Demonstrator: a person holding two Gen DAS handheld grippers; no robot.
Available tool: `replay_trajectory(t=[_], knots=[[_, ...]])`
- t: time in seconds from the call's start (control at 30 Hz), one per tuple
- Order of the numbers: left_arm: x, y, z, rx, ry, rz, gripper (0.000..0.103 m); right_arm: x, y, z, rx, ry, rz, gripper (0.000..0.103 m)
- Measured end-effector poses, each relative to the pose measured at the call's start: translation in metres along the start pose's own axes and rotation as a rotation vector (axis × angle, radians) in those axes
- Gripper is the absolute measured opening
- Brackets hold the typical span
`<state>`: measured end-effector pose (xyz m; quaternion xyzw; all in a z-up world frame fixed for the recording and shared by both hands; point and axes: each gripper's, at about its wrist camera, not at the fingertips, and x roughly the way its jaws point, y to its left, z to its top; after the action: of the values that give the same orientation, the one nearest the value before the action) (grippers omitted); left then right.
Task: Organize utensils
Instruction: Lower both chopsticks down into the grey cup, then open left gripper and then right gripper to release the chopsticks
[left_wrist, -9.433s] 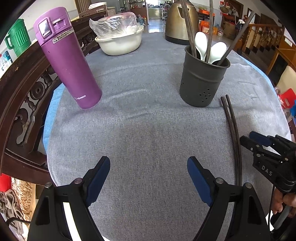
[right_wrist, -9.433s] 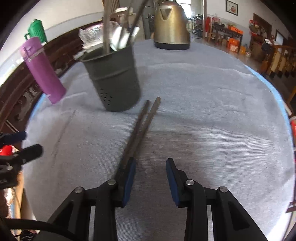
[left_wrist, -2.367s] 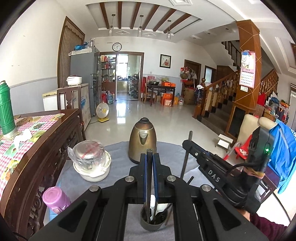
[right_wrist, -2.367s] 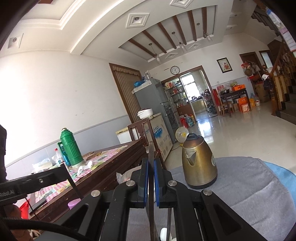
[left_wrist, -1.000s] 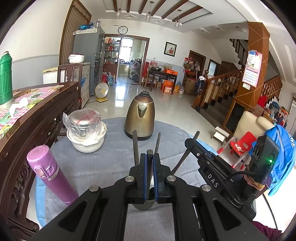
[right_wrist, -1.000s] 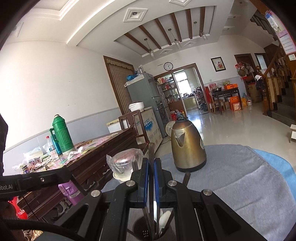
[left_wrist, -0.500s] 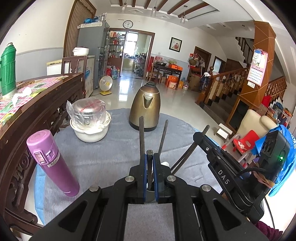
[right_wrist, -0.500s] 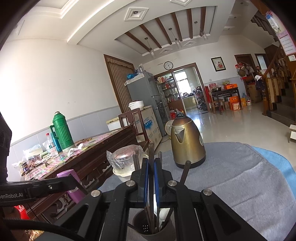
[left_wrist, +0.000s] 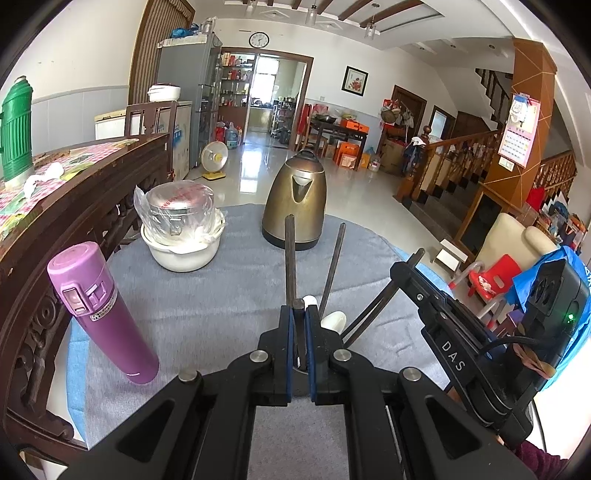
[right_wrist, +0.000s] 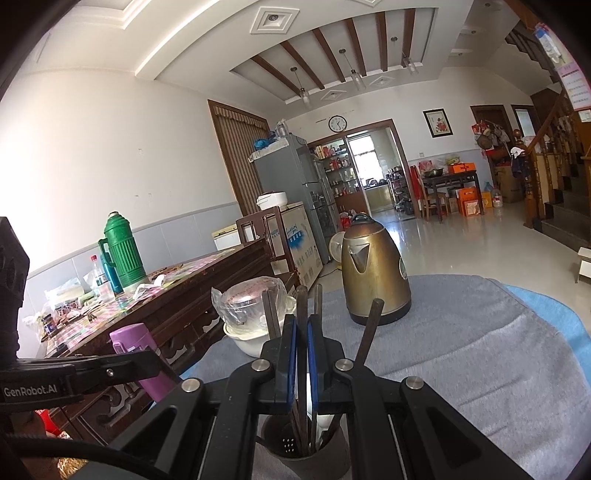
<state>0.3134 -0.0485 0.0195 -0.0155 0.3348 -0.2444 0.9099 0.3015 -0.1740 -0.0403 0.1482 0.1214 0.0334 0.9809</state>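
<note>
My left gripper (left_wrist: 298, 314) is shut on a dark chopstick (left_wrist: 297, 305), held upright, its lower end down in the dark grey utensil holder hidden behind the jaws. Other chopsticks (left_wrist: 290, 258) and white spoons (left_wrist: 333, 318) stand up from that holder. My right gripper (right_wrist: 301, 325) is shut on another dark chopstick (right_wrist: 302, 306), its lower end inside the utensil holder (right_wrist: 306, 459) directly below. The right gripper's body shows in the left wrist view (left_wrist: 454, 350), close to the right of the holder.
On the grey tablecloth (left_wrist: 207, 295) stand a purple flask (left_wrist: 99, 310) at left, a white bowl with a bagged pot (left_wrist: 183, 225) behind it, and a brass kettle (left_wrist: 295, 199) at the back. A dark wooden rail (left_wrist: 55, 206) borders the left edge.
Both grippers have sunk lower over the holder, carrying their chopsticks down into it. The flask, bowl and kettle appear higher and larger in view.
</note>
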Motion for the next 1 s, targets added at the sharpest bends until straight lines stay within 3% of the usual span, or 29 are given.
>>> replay_trajectory(t=[0.63,0.73,0.8,1.0], knots=[[0.001,0.01,-0.004,-0.022,0.022,-0.004,0.008,-0.008,-0.003,-0.003,0.005,0.011,0.013,0.007],[-0.001,0.013,-0.008,-0.021,0.024,0.002,0.023,-0.011,-0.004,-0.003,0.01,0.011,0.015,0.007],[-0.003,0.014,-0.011,-0.018,0.019,0.007,0.042,-0.011,-0.004,-0.002,0.011,0.016,0.023,0.007],[-0.005,0.017,-0.019,-0.016,0.032,0.016,0.052,-0.014,-0.003,-0.001,0.014,0.021,0.025,0.007]])
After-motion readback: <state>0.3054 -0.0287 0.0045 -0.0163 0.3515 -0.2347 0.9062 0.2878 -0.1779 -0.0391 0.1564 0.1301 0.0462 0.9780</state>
